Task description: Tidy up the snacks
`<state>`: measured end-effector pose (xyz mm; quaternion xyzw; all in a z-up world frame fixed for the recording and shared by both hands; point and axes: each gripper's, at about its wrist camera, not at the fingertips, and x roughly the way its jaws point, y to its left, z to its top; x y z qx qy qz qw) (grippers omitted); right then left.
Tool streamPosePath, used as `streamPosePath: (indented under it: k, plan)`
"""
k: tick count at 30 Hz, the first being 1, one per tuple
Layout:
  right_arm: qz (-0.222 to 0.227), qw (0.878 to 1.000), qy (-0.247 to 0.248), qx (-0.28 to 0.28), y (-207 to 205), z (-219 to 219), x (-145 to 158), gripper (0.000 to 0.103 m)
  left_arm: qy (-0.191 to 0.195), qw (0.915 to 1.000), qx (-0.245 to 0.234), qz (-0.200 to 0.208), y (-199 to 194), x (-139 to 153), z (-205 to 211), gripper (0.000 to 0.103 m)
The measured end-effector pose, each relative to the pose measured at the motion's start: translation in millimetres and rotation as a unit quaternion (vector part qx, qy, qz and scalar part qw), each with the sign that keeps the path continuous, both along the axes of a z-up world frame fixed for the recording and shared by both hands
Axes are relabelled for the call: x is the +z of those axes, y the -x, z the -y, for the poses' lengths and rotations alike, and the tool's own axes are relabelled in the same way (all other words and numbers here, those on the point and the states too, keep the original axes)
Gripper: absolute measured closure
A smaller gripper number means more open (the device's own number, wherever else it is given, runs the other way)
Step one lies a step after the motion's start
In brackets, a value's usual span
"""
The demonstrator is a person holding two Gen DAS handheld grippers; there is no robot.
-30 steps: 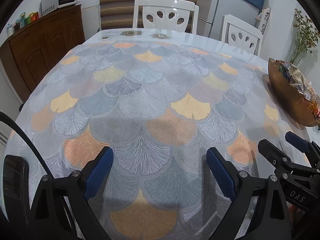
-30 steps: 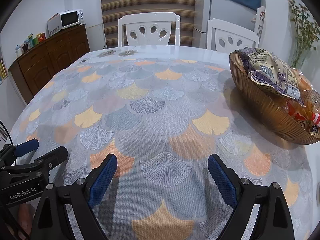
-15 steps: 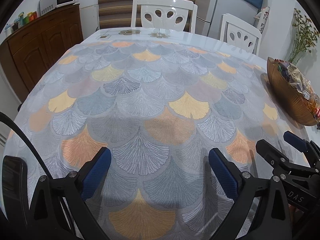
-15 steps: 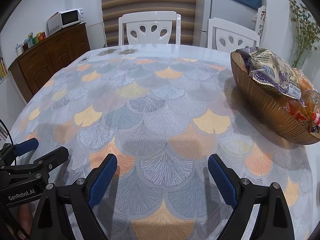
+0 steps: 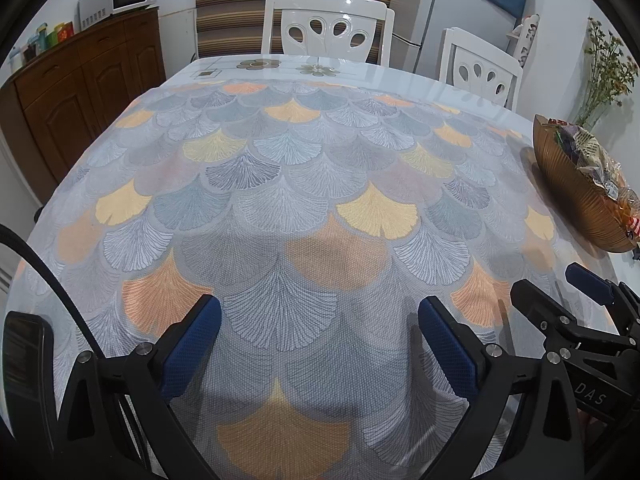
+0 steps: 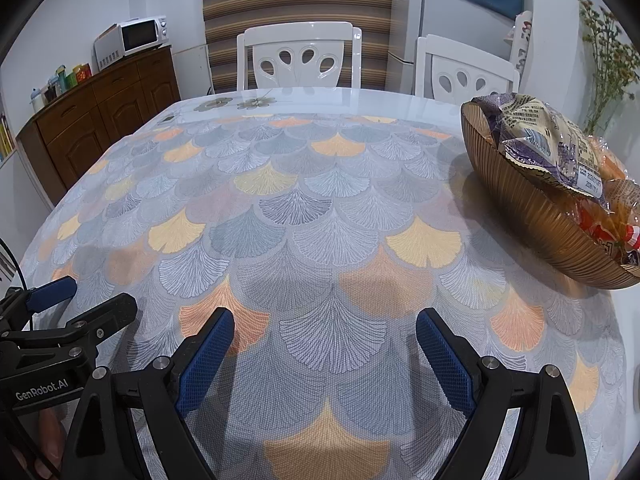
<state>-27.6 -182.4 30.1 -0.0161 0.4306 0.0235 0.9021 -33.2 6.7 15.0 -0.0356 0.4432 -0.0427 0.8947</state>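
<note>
A ribbed amber bowl [image 6: 516, 204] stands at the table's right edge, holding snack packets: a purple and cream bag [image 6: 548, 140] on top and orange-red packets [image 6: 612, 220] beneath. The bowl also shows in the left wrist view [image 5: 576, 200]. My left gripper [image 5: 318, 344] is open and empty above the tablecloth near the front edge. My right gripper [image 6: 324, 348] is open and empty, to the left of the bowl. Each gripper shows in the other's view, the right one [image 5: 560, 308] and the left one [image 6: 76, 308].
The table [image 6: 280, 208] wears a fan-patterned cloth in grey, orange and yellow. Two white chairs [image 6: 300, 60] stand at the far side. A wooden sideboard [image 6: 100, 120] with a microwave is at the left. A fridge and dried flowers [image 6: 608, 52] are at the right.
Both grippers stay open and almost still. The views have shifted very slightly, with the table scene sliding a little.
</note>
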Motion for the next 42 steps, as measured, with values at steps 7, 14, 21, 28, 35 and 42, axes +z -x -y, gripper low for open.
streamPosePath:
  k: [7, 14, 21, 28, 35, 42]
  plan:
    - [0.000, 1.000, 0.000, 0.000, 0.0, -0.1, 0.0, 0.012, 0.000, 1.0000, 0.000, 0.000, 0.1, 0.0, 0.1, 0.004]
    - [-0.001, 1.000, 0.000, 0.000, -0.3, 0.2, 0.1, 0.012, 0.000, 1.0000, 0.000, 0.000, -0.3, 0.2, -0.4, 0.004]
    - [0.000, 1.000, 0.000, 0.000, -0.5, 0.6, 0.2, 0.012, -0.002, 1.0000, -0.003, -0.001, -0.9, -1.0, 1.0, 0.003]
    - [0.000, 1.000, 0.000, 0.000, -0.2, 0.2, 0.2, 0.012, -0.002, 1.0000, -0.002, -0.002, -0.4, -1.1, 2.2, 0.003]
    - [0.000, 1.000, 0.000, 0.000, -0.3, 0.6, 0.3, 0.012, -0.005, 1.0000, -0.007, -0.005, -2.4, -3.0, 2.0, 0.001]
    - [0.000, 1.000, 0.000, 0.002, -0.2, 0.5, -0.9, 0.012, -0.026, 0.9995, -0.013, -0.009, -4.9, -4.1, 3.0, 0.001]
